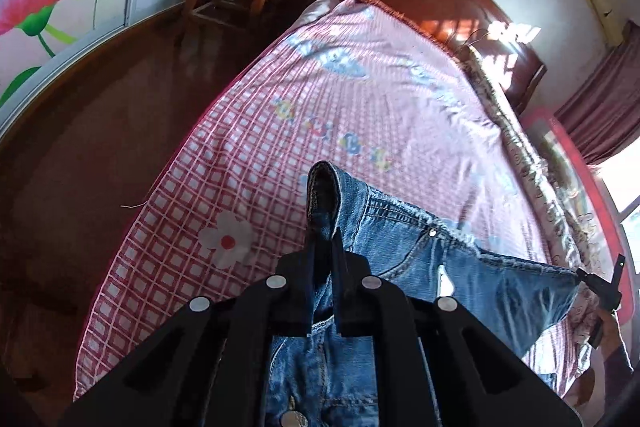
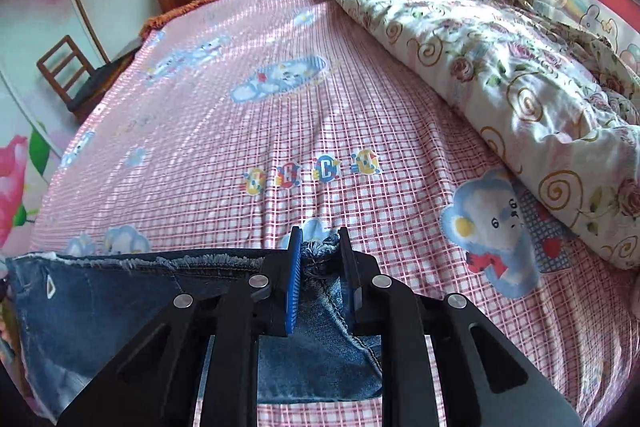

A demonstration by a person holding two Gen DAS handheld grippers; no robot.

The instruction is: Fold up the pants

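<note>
Tools (image 1: 325,259) (image 2: 320,279) both clamped on jeans (image 1: 420,251) waistband

The pink checked bedsheet (image 2: 280,115) carries one row of coloured block letters (image 2: 312,173) printed across its middle. In the right wrist view a "C" can be made out among them; the other letters are too blurred to tell. Nothing else bears readable writing.

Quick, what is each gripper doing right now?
Left gripper: closed on the jeans waistband.
Right gripper: closed on the frayed edge of the jeans.
</note>
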